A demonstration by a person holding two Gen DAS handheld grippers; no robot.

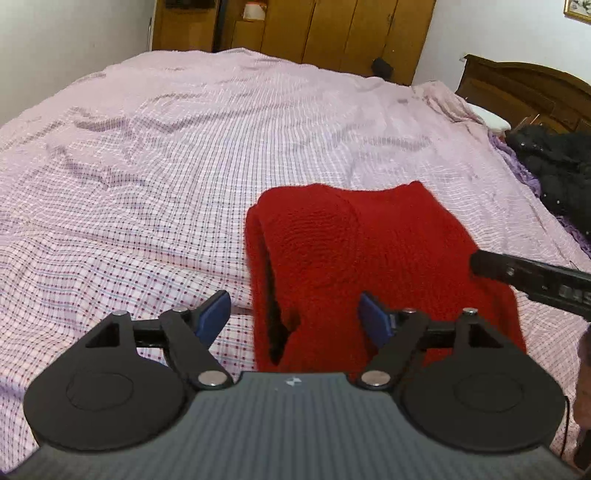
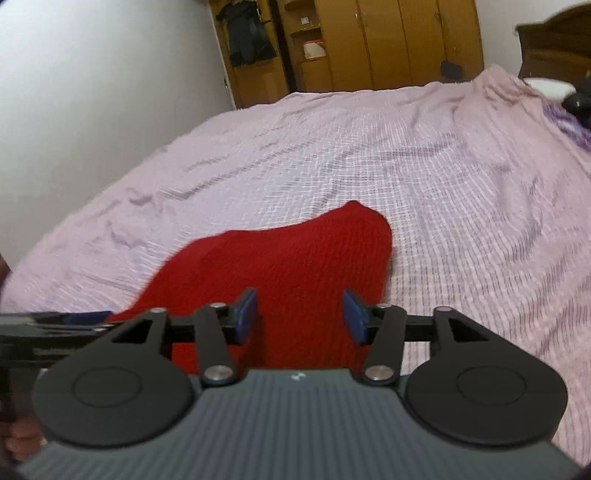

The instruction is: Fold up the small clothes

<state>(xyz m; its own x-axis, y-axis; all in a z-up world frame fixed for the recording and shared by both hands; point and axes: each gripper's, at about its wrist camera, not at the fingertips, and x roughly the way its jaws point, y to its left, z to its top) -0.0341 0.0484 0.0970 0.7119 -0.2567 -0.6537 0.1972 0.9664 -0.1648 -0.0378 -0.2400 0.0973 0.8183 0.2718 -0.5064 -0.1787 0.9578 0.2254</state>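
A red knitted garment (image 1: 369, 266) lies folded on the pink checked bedspread (image 1: 147, 166). My left gripper (image 1: 295, 314) is open and empty, just above the garment's near left edge. The right gripper's finger shows at the right edge of the left wrist view (image 1: 524, 277), over the garment's right side. In the right wrist view my right gripper (image 2: 301, 314) is open and empty over the near part of the red garment (image 2: 288, 258). The left gripper's arm (image 2: 55, 325) shows at the left.
The bedspread (image 2: 461, 184) is wrinkled and wide. A dark garment (image 1: 557, 170) and a white pillow (image 1: 491, 118) lie by the wooden headboard (image 1: 528, 85) at the right. A wooden wardrobe (image 1: 332, 29) stands beyond the bed.
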